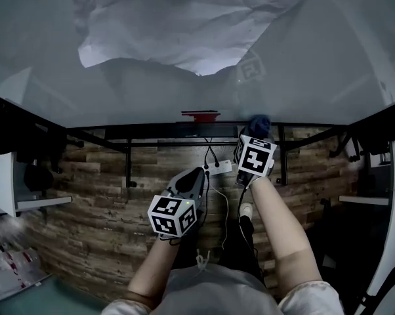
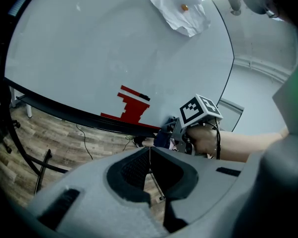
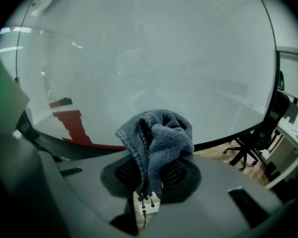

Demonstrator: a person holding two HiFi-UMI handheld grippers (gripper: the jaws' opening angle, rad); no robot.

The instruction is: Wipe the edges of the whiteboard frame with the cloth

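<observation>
1. Cloth [image 3: 156, 143]: grey-blue knit, bunched into a loose wad. Location: pinched in the right tongs [image 3: 150, 176] and held up at the lower rail of the whiteboard frame [image 3: 228, 139]. In the head view it sits right at that rail, though actual contact cannot be confirmed.
2. Handling, cloth: judged light, soft and limp. It is likely to fold and lose its shape under pressure rather than slide. Not fragile. The free wad stands proud of the tips, so that portion would meet the frame. Hold is best kept low on the gathered folds, leaving the bulk free.
3. Right tongs: clamped on the cloth, with folds trapped between both pads.
4. Left tongs [image 2: 150, 155]: tips brought together with nothing between them, held short of the board above the wood-plank floor [image 1: 86, 235].
5. Whiteboard [image 1: 151, 90]: large, pale, glossy and rigid. The frame rail is dark and narrow and probably smooth, so firm pressure seems needed to keep the cloth from skating off the edge.
6. Sundries: red stepped marking [image 2: 134, 105] on the board just above the rail, to the left of the cloth; crumpled white sheet [image 1: 184, 25] fixed high on the board.
7. Risk: a shallow pinch may let the knit pull out when it is dragged along the rail.
</observation>
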